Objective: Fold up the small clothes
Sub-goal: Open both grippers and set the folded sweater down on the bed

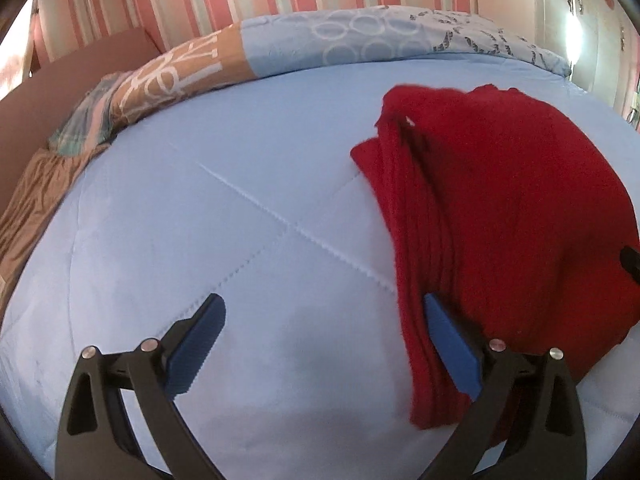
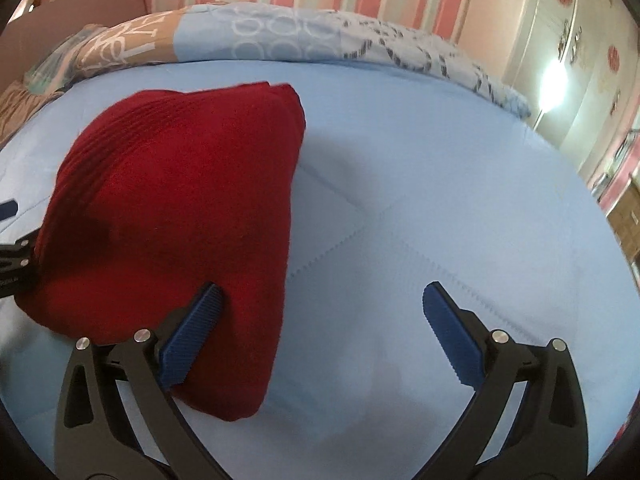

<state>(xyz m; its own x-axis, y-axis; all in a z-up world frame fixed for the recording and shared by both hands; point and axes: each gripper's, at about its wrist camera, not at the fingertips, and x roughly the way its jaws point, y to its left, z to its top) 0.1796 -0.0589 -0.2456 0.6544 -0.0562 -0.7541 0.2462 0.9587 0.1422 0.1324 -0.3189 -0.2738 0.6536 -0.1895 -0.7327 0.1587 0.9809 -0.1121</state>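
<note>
cloth: red knit (image 1: 500, 200), folded, lying on blue quilt (image 1: 200, 220)
L gripper (image 1: 324, 340): wide apart, holding nothing
R gripper (image 2: 320, 332): same

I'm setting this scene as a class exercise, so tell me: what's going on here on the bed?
A person holds a hand-held gripper in each hand over a light blue bedspread. A red knit garment lies on it, already folded into a compact bundle with stacked layers along one edge. The left hand-held gripper and the right hand-held gripper are both open, one on each side of the garment, gripping nothing. A patterned quilt lies bunched along the far side of the bed.
</note>
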